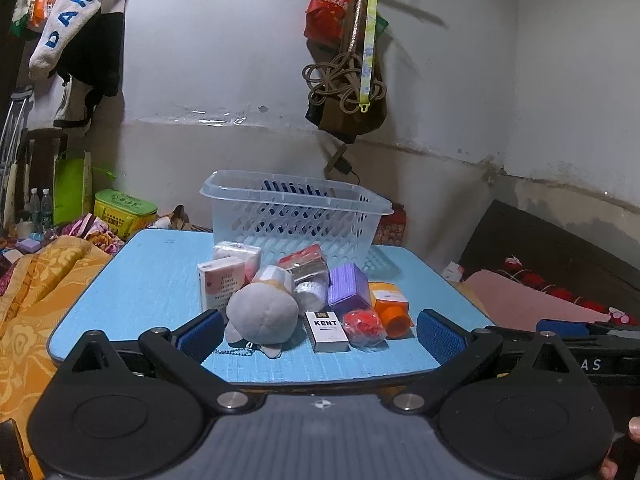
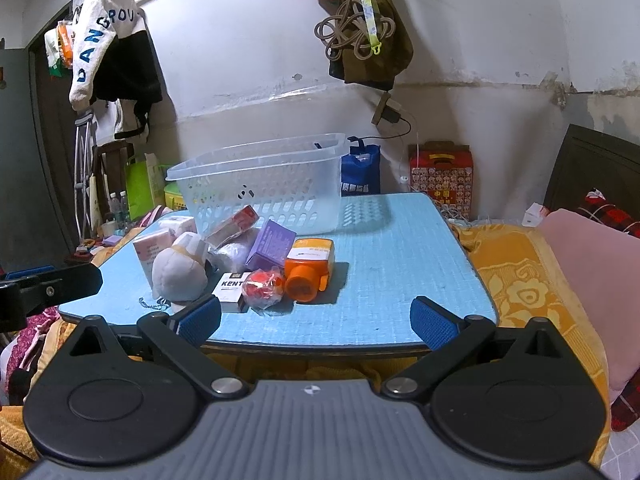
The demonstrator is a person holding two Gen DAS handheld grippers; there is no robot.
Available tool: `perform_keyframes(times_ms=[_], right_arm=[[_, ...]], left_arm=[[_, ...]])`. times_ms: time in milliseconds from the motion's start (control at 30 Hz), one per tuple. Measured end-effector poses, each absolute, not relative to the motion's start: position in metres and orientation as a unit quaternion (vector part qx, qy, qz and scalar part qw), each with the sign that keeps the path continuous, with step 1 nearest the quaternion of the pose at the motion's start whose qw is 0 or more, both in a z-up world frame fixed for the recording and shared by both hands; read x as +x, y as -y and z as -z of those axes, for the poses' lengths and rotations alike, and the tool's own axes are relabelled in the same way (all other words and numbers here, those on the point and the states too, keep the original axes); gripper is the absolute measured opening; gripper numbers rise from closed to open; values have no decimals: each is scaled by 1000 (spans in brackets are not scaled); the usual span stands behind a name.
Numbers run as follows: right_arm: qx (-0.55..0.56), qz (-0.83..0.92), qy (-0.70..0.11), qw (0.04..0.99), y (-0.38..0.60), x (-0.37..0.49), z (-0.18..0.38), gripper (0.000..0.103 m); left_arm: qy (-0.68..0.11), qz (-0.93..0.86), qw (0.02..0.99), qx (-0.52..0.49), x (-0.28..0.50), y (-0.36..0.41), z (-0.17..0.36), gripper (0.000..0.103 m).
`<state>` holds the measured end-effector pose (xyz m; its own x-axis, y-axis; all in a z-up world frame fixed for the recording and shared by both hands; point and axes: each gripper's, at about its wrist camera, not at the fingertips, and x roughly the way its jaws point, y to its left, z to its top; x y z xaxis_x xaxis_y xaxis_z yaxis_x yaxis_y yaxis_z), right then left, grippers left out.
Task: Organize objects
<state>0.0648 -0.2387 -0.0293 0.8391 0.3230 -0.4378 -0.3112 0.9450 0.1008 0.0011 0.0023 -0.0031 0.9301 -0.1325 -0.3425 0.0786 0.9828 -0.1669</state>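
Note:
A clear plastic basket [image 1: 296,208] [image 2: 260,188] stands at the back of the blue table [image 1: 140,288] [image 2: 400,264]. In front of it lies a cluster: a grey plush toy [image 1: 262,310] [image 2: 180,276], a white KENT box [image 1: 326,330] [image 2: 232,284], a red wrapped ball [image 1: 364,326] [image 2: 262,286], an orange bottle [image 1: 390,306] [image 2: 308,266], a purple box [image 1: 348,288] [image 2: 272,242], pink-white packs [image 1: 222,284] [image 2: 154,250] and a red-silver packet [image 1: 306,262] [image 2: 236,222]. My left gripper [image 1: 320,338] is open at the table's near edge, facing the cluster. My right gripper [image 2: 316,320] is open too, nothing between its fingers.
Orange patterned bedding [image 1: 28,308] [image 2: 532,280] lies on both sides of the table. A pink pillow [image 2: 592,276] sits at the right. Bags and a rope [image 1: 348,80] hang on the wall behind. A green box [image 1: 124,210] and bottles stand at far left.

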Motion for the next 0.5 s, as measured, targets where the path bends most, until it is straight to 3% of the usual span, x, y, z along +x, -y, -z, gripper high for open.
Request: perform_keyframes(times_ms=[500], right_arm=[[9, -166, -232, 958, 236, 65, 28, 103]], left_arm=[[-191, 67, 976, -82, 1, -3, 4, 103]])
